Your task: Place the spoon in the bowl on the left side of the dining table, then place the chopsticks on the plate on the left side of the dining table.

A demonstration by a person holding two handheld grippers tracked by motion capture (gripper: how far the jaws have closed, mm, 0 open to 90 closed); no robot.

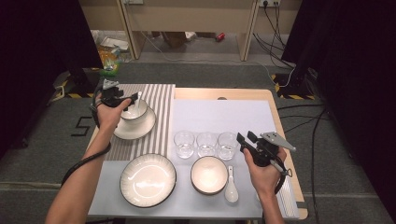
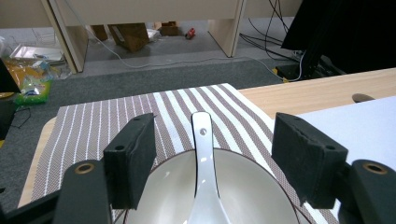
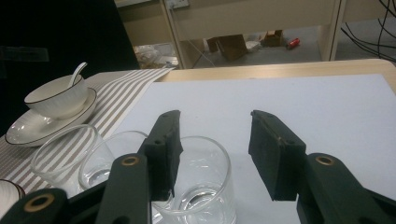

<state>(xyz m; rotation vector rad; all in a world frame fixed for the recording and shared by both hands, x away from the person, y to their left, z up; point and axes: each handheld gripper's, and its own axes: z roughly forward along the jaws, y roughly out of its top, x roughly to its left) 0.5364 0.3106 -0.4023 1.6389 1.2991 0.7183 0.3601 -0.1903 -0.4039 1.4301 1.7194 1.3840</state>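
Left gripper view, tool (image 2: 212,158) open, spoon (image 2: 204,154) free

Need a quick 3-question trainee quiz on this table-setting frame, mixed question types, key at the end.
1. True or false: the left gripper is clamped on the spoon in the bowl.
2. How many empty glasses stand in the row on the white mat? A) two B) three C) four
3. Fill in: the bowl with the spoon stands on a ____, which lies on the striped placemat.

Key
1. False: its jaws stand open on either side of the spoon handle, not touching it.
2. B: left glass, middle glass, right glass, next to the open right gripper.
3. saucer.
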